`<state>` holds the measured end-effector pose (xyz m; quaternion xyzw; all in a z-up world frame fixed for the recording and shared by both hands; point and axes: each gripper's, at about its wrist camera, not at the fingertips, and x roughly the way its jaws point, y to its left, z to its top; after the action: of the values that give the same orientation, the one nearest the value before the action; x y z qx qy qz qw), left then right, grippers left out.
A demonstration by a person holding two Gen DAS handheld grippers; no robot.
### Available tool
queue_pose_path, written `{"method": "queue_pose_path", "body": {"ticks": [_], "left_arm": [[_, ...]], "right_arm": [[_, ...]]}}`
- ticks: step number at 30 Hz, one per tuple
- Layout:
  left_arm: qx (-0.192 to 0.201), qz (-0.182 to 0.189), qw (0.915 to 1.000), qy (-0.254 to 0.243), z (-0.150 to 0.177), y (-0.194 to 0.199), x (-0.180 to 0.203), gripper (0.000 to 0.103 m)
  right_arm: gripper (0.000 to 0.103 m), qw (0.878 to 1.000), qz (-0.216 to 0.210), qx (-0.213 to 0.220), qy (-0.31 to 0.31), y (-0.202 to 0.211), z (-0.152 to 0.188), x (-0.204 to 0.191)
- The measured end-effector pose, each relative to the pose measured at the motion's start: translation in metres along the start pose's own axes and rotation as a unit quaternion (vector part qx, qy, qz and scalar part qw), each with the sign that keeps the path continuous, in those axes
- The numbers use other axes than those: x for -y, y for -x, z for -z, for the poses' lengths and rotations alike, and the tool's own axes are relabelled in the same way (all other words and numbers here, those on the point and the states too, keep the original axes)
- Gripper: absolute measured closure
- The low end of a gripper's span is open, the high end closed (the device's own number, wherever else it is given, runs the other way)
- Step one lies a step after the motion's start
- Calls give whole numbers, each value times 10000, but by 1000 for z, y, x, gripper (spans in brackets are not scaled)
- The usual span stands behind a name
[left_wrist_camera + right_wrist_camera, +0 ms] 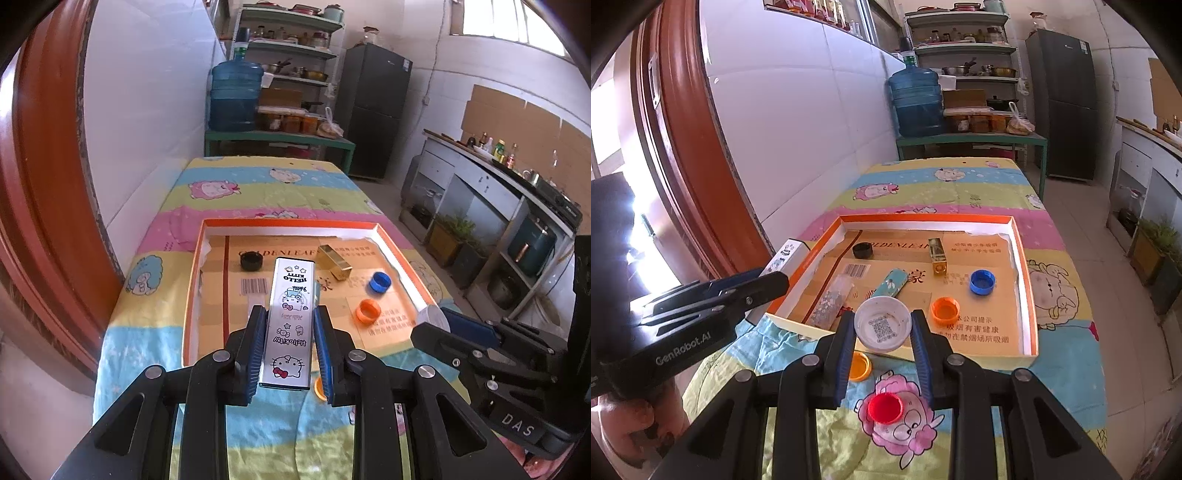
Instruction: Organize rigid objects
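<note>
Clearly clamped in the left tongs (290,345): a slim Hello Kitty case (290,321), held lengthwise above the orange-rimmed tray (192,288). Could pivot or slide out, gripped only on its smooth long sides.

Seen from the right wrist: right tongs (884,341) pinching a white cap (882,324) over the tray's near wall (997,360). Might pop free and join the red cap (885,408) on the bench (1067,369).

My right gripper (883,328) pinches a white cap (882,325), open side up, just over the near wall of the orange tray (1023,258). In the tray I see a black cap (863,250), gold box (938,256), blue cap (982,282), orange cap (945,308) and a teal lighter (894,282). On the cloth (1067,332) near me lie a red cap (885,408) and a yellow lid (860,365). My left gripper (775,271) holds a white case (786,254) at the tray's left.
</note>
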<state>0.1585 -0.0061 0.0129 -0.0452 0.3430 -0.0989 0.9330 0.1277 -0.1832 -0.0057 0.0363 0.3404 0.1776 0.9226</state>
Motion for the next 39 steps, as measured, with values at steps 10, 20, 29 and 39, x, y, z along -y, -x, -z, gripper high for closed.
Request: {"method": "queue_pose_path", "body": {"ticks": [10, 20, 29, 39], "left_arm": [[-21, -164, 9998, 129, -12, -21, -16, 76], [-102, -396, 9986, 336, -19, -47, -41, 76], [-250, -496, 9978, 356, -22, -75, -49, 76], [-414, -575, 9969, 351, -24, -103, -54, 76]], "right_arm": [[73, 10000, -61, -52, 5, -19, -10, 6], [73, 9999, -98, -45, -57, -36, -23, 12], [73, 9999, -96, -123, -64, -60, -34, 17], [73, 9996, 34, -258, -106, -93, -42, 26]]}}
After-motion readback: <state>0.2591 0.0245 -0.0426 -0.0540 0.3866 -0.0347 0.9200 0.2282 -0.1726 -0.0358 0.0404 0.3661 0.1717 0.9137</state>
